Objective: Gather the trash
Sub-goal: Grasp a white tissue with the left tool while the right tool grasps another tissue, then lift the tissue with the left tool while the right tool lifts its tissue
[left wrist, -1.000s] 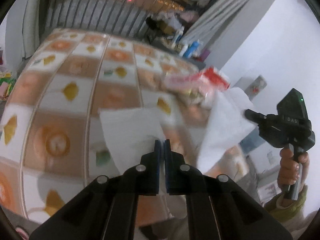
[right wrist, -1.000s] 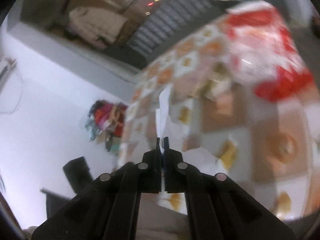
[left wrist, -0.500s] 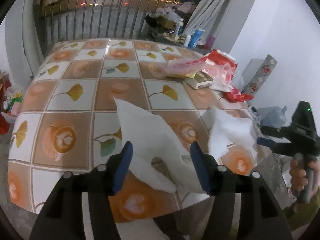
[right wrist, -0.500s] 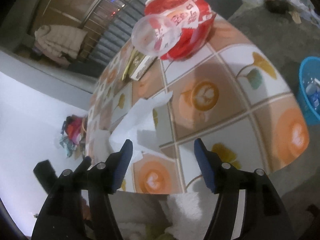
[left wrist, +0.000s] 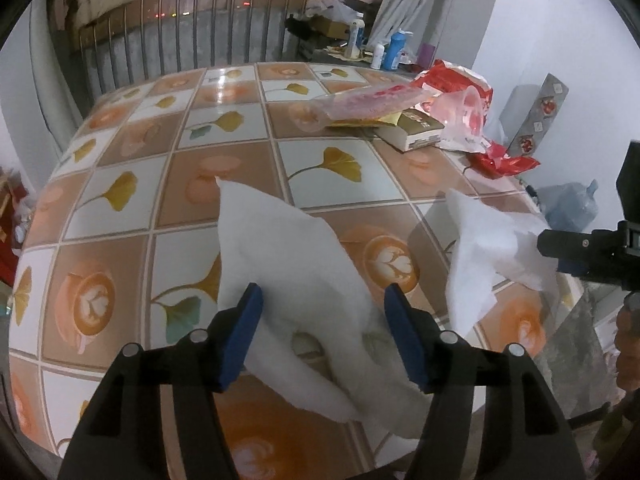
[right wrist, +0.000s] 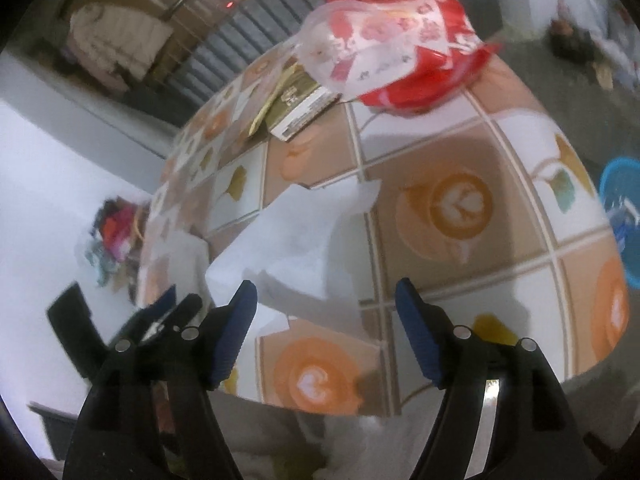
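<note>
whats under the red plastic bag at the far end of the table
The red plastic bag lies over a flat box and a yellow packet, on the patterned table. A clear cup sits against it. Anything further beneath is covered.

Black tongs (left wrist: 323, 332) w/ blue pads (left wrist: 242, 336), silver screws

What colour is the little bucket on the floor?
Blue bucket, seen only in the right wrist view.

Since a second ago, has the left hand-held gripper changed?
Yes. The left hand-held gripper was shut on the white tissue; now its jaws are spread, the tissue lying loose on the tiled table.
</note>
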Available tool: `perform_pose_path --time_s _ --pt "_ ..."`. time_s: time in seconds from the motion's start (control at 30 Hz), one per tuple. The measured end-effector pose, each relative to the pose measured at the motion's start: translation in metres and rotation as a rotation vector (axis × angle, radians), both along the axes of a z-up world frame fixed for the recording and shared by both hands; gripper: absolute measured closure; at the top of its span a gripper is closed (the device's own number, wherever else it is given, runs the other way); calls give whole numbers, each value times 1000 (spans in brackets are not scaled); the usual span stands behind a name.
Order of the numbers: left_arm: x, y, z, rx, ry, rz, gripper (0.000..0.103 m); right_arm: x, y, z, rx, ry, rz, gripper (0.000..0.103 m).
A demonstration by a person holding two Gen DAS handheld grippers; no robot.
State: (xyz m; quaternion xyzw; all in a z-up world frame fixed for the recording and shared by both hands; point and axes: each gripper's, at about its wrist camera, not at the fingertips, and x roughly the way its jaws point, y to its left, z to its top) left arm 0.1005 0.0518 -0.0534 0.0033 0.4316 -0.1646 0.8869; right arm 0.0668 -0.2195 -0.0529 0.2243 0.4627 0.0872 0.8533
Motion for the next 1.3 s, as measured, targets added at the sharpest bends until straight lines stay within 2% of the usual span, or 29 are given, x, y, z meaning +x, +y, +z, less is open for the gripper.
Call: perform_pose_path --time_s 0.2,0.3,0.4,0.5,0.57,0.67,1.0,1.17,1.3 --pt "2 0 -1 22 -26 26 56 8 13 -7 -73 -9 16 35" --pt "3 -1 -1 27 -32 30 62 12 16 -8 -96 -21 9 41" --pt "4 0 -1 24 -33 32 67 13 14 -8 -108 -24 -9 51" --pt "5 1 -1 22 -33 36 73 14 10 -10 -99 -21 -31 66" --pt "5 1 -1 20 -33 38 78 16 7 -12 -83 -14 -38 82" --pt "6 1 -1 18 -36 38 81 13 0 -15 -37 -4 -37 98" --pt "5 3 -1 13 -44 40 86 -3 -15 3 119 -77 -28 103" --pt "5 4 1 6 -45 41 87 -16 -24 23 99 -145 -79 103" --pt "5 4 1 5 -45 42 87 -25 -22 46 80 -227 -69 103"
